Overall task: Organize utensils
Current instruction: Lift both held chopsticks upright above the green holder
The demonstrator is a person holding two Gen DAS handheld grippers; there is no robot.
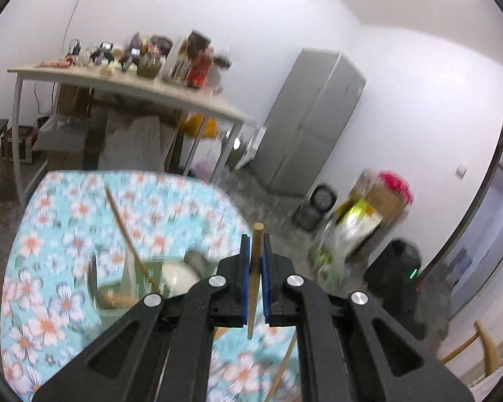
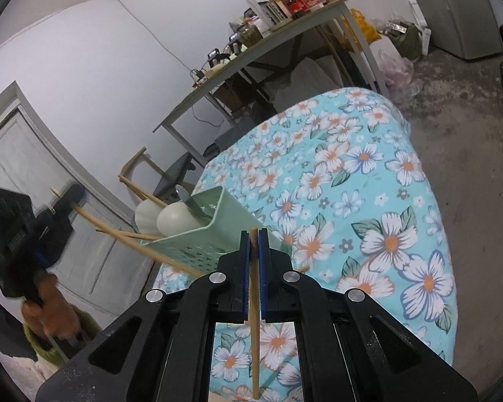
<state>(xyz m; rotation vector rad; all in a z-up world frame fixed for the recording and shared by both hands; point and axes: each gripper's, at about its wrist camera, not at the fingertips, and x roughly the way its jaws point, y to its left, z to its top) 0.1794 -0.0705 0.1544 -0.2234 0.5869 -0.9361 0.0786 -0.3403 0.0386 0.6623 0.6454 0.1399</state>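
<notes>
My left gripper (image 1: 255,242) is shut on a wooden chopstick (image 1: 253,305) that runs between its blue pads, raised above the floral tablecloth (image 1: 67,234). Below it to the left a green utensil holder (image 1: 95,281) holds a white spoon (image 1: 181,278), a metal spoon (image 1: 196,259) and a slanting chopstick (image 1: 124,224). My right gripper (image 2: 253,234) is shut on a second chopstick (image 2: 255,328) just in front of the holder (image 2: 201,238), which carries white spoons (image 2: 176,219). The left gripper (image 2: 71,197) also shows at the far left of the right wrist view, off the table's side, held by a hand (image 2: 48,318).
A loose chopstick (image 1: 283,365) lies on the cloth under my left gripper. Behind the table stand a cluttered side table (image 1: 134,83), a grey refrigerator (image 1: 312,124), bags and boxes (image 1: 362,221) on the floor, a wooden chair (image 2: 141,174) and a white door (image 2: 20,154).
</notes>
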